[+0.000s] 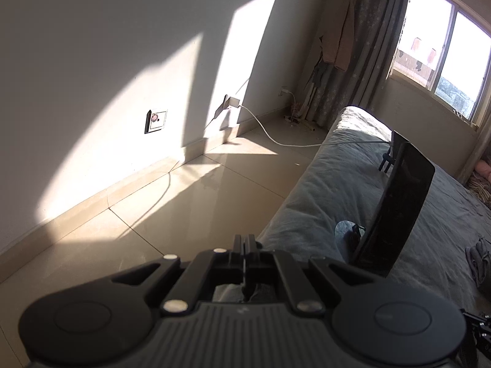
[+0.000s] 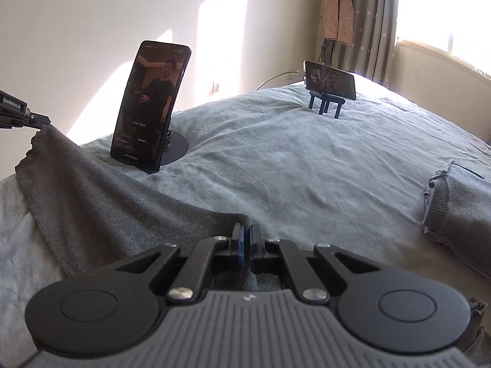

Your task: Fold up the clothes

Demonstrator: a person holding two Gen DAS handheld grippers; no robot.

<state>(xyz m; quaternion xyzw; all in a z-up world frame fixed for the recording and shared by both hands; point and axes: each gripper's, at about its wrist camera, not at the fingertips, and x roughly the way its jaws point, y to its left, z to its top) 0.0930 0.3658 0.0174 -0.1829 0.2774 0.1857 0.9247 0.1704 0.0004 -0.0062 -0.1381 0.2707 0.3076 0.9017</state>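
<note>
Where cloth [image 2: 101, 202] hangs pinched: "GenRobot.AI" [image 2: 11, 104].

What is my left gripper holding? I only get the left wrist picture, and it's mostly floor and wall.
Observer: The left gripper pinches a corner of the dark grey garment, lifted above the bed.
Operator: Is the other gripper helping?
Observer: Yes, the right gripper is shut on the same garment's edge nearer the camera.
Operator: What's on that tall phone? I only see its back.
Observer: The upright phone shows a video of a person in dark clothes.
</note>
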